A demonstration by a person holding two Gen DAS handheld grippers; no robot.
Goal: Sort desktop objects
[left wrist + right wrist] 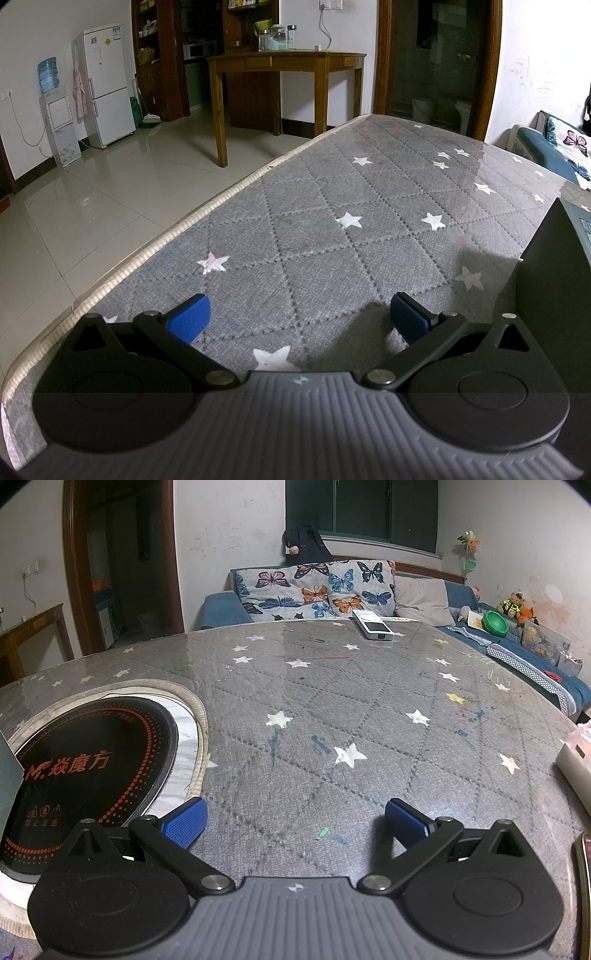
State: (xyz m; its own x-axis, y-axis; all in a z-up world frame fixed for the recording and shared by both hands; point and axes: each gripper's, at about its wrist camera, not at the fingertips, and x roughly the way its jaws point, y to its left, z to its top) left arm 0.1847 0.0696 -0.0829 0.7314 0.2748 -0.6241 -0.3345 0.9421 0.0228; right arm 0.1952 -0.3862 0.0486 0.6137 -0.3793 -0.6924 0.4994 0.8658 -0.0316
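- My left gripper [299,314] has its jaws spread wide with nothing between them, only the grey star-patterned cover of the bench [332,206] beneath.
- Just right of the left jaws stands a dark box [554,295]; I cannot tell what it is.
- My right gripper [295,821] is likewise wide open and holds nothing, low over the same cover.
- Left of the right jaws, close by, a round black cooktop [88,771] with orange markings sits sunk into the bench.
- Far ahead of the right jaws, near the bench's far edge, lies a white remote [373,624].
- Right of the right jaws, at the frame edge, I see a pale tissue box [576,764], and nearer, a sliver of a phone [583,886].
- Beyond the bench sits a blue sofa [221,609] with butterfly cushions.
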